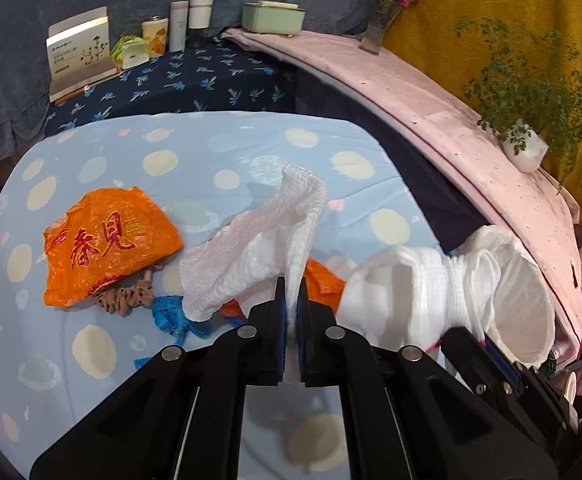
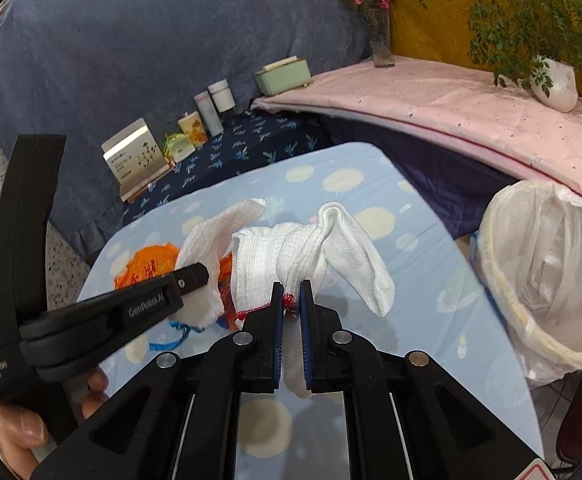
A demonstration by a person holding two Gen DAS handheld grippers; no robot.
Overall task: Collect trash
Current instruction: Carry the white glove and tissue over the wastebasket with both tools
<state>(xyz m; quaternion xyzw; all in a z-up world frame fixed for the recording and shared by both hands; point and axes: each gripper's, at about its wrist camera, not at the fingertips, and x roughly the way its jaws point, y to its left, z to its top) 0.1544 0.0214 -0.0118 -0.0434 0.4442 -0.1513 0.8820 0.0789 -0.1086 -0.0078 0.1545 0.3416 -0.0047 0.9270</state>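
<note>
where wrapper (image 1: pixel 111 244) lies, bin (image 2: pixel 547 276) beside

— What lies beneath the fingers?

— A table (image 1: pixel 251 152) under a pale blue cloth printed with cream dots.

— And beyond it?

— A lower surface in navy cloth with blue leaf prints (image 1: pixel 195 76), backed by a grey-blue draped fabric (image 2: pixel 151 40).

— To the right?

— A long pink-covered ledge (image 2: pixel 431 96) against a mustard-yellow backdrop (image 1: pixel 491 8). Speckled floor (image 2: pixel 31 240) shows at far left.
</note>
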